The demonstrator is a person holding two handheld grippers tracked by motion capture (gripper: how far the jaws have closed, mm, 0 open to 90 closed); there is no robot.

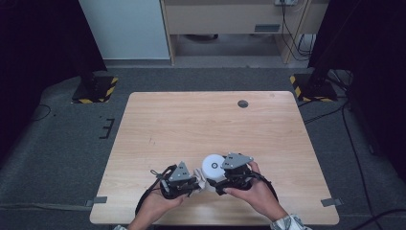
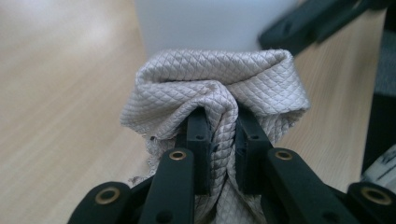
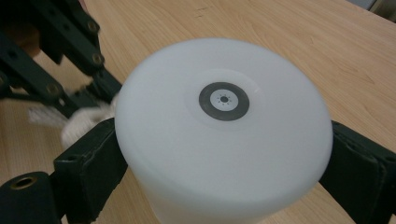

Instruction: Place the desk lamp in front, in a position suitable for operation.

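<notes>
This looks like a lab or test room set up for recording. A plain wooden table [image 1: 210, 129] stands alone on grey carpet [image 1: 62, 143], with tape marks [image 1: 99, 200] beside its near corners. 2 black stand bases edged in yellow-and-black hazard tape [image 1: 95, 88] sit at the far left and right [image 1: 313, 87]. Dark curtains [image 1: 33, 52] close both sides, cables [image 1: 352, 139] trail across the floor, and light wooden furniture [image 1: 225, 24] lines the back wall.

Worktop [image 1: 191, 120]: pale wood-grain surface, smooth, low sheen. Cloth [image 2: 219, 88]: beige woven fabric, quilted diamond texture, matt, frayed at one edge. White container [image 3: 224, 140]: smooth, matt, translucent-looking plastic, with a grey printed ring on top. Jaws of both grippers: black matt plastic, brass-coloured metal rivets.
</notes>
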